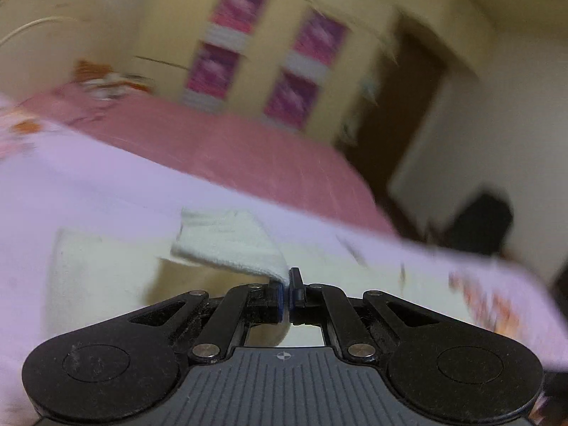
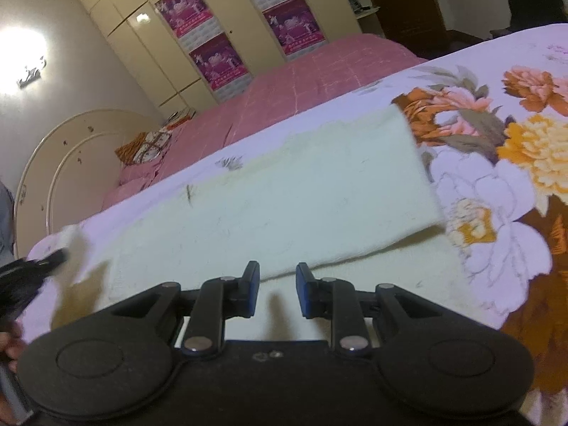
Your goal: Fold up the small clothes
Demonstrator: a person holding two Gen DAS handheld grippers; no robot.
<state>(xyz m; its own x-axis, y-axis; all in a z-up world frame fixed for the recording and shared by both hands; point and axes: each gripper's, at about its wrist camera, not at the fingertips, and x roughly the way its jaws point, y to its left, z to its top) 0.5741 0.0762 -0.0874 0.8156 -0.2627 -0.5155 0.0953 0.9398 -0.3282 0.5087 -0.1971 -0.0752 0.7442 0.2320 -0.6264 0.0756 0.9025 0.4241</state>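
Note:
A pale cream cloth (image 2: 284, 195) lies partly folded on a floral bed sheet (image 2: 497, 184), with its folded edge toward the right gripper. My left gripper (image 1: 290, 293) is shut on a corner of the cloth (image 1: 230, 241) and holds it lifted and curled above the sheet. It also shows blurred at the left edge of the right wrist view (image 2: 53, 259). My right gripper (image 2: 277, 291) is open and empty, just in front of the near folded edge of the cloth.
A pink quilted bedspread (image 2: 319, 71) covers the bed beyond the sheet. A cream headboard (image 2: 71, 149) stands at the left, and wardrobes with pink posters (image 2: 213, 60) stand behind. A dark doorway (image 1: 408, 106) is at the right.

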